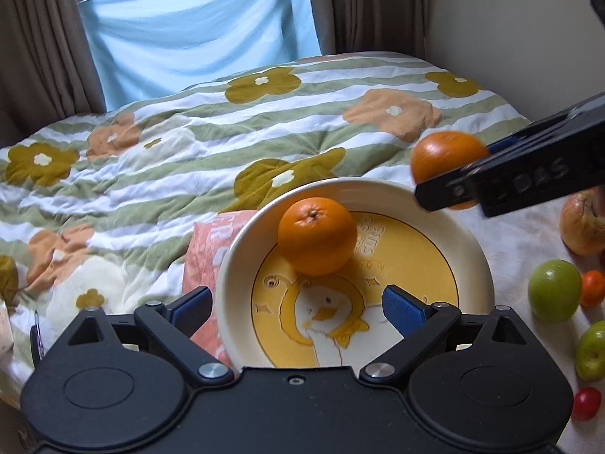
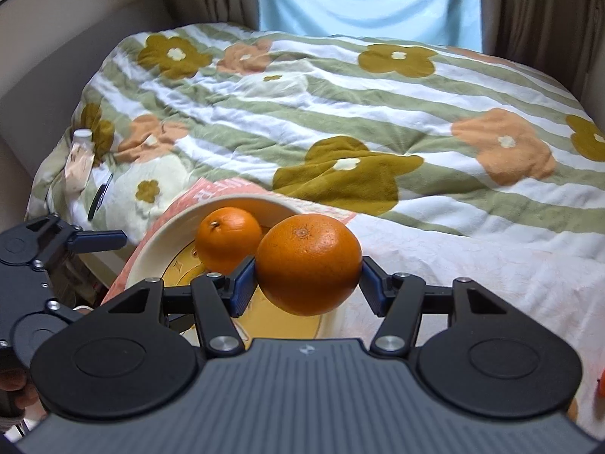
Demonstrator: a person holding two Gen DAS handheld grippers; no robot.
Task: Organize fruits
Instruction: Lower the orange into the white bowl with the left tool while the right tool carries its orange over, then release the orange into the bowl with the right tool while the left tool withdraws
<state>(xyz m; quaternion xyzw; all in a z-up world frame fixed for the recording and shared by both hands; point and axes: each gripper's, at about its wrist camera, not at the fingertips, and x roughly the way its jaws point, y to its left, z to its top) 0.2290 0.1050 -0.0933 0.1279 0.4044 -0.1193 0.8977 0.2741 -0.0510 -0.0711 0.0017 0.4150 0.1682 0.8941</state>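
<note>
1. Left tongs (image 1: 297,308): mine, lower centre of the left wrist view, spread wide with nothing between the blue pads, hovering over the near side of the bowl.
2. Bowl (image 1: 242,261): cream rim, yellow base with a duck print, centre of the left wrist view, sitting on a pink cloth (image 1: 202,253) on the bed (image 1: 151,174).
3. Orange in the bowl (image 1: 317,235): one fruit already sorted, resting on the far part of the base.
4. Right tongs (image 2: 308,276): mine, centre of the right wrist view, closed on a second orange (image 2: 309,264), pads pressing its two sides. In the left wrist view this fruit hangs at right of centre, just past the bowl's far right rim.
5. Loose fruit, right edge of the left wrist view: a reddish apple (image 1: 582,225), two green apples (image 1: 554,290) (image 1: 591,350), a small tangerine (image 1: 593,288), a cherry tomato (image 1: 586,403).
6. Step in hand, as I judge it: carrying the held orange to the bowl; sorting is early, most fruit still outside.
7. Next move calls for: bringing the orange inward over the rim, lowering it beside the first without knocking it, then opening.
</note>
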